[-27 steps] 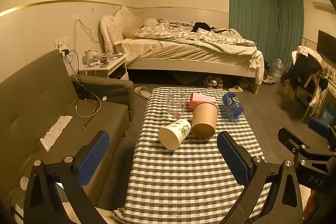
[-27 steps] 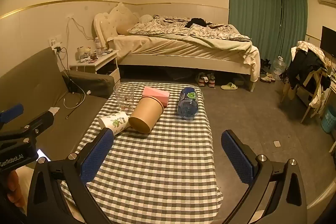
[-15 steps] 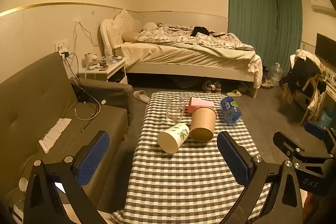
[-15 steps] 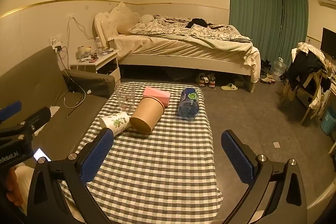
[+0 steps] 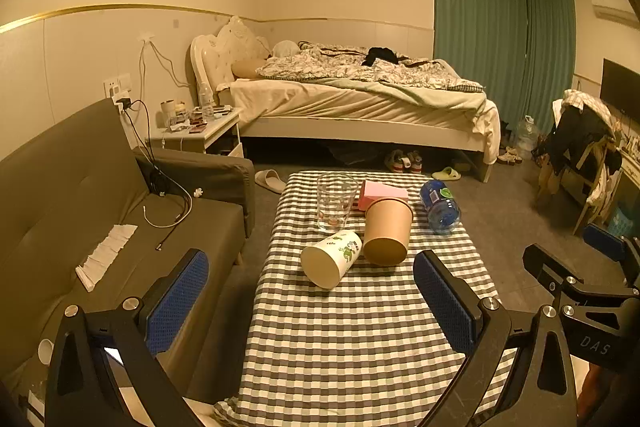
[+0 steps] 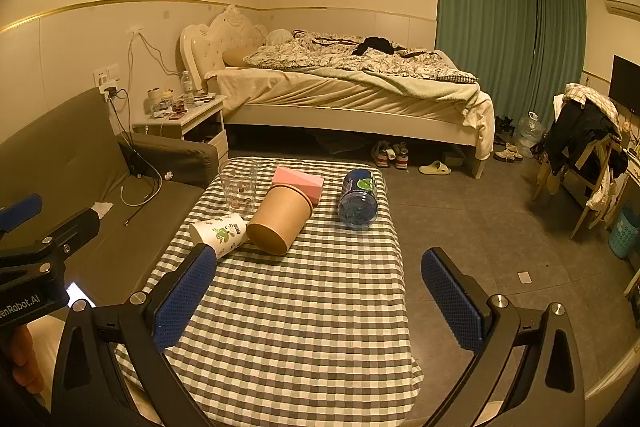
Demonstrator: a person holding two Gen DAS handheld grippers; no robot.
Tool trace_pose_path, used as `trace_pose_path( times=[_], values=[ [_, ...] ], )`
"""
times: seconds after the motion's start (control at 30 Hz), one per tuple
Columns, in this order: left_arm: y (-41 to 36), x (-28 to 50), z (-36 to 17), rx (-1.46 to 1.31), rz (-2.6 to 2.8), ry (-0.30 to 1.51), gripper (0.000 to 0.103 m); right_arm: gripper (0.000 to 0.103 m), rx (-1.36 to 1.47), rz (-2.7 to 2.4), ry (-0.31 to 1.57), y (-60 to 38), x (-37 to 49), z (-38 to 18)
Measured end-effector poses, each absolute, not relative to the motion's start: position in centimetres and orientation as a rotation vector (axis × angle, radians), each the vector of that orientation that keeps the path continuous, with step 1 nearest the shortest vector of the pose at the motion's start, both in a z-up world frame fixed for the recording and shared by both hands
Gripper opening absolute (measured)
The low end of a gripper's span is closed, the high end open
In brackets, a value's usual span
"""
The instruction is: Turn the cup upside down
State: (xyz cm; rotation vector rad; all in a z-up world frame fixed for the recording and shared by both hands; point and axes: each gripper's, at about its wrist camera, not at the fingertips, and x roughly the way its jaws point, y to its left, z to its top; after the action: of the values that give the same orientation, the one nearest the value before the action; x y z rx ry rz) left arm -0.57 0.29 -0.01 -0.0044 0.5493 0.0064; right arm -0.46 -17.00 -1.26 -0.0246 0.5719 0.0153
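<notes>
A white paper cup with green print (image 5: 333, 258) lies on its side on the checked table (image 5: 360, 339), its base toward me. A brown paper cup (image 5: 387, 229) lies on its side beside it. A clear glass (image 5: 335, 201) stands upright behind them. The same cups show in the right wrist view: white cup (image 6: 219, 231), brown cup (image 6: 280, 218), glass (image 6: 238, 187). My left gripper (image 5: 310, 303) is open and empty, held back above the near table. My right gripper (image 6: 318, 301) is open and empty, also short of the cups.
A pink box (image 5: 382, 193) and a blue water bottle on its side (image 5: 440, 206) sit at the table's far end. A grey sofa (image 5: 60, 211) stands left of the table. A bed (image 5: 360, 99) and a chair with clothes (image 5: 580, 143) stand beyond.
Both grippers have drawn back and tilted up a little, so the table and cups sit lower in view. The cups have not moved. Both grippers stay open.
</notes>
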Motion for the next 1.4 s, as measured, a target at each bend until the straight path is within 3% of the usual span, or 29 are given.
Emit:
trace_pose_path(
  times=[1.4],
  values=[
    [-0.08, -0.60, -0.64, 0.007, -0.003, 0.572, 0.103, 0.103, -0.022, -0.001, 0.586, -17.44, -0.64, -1.53]
  ],
)
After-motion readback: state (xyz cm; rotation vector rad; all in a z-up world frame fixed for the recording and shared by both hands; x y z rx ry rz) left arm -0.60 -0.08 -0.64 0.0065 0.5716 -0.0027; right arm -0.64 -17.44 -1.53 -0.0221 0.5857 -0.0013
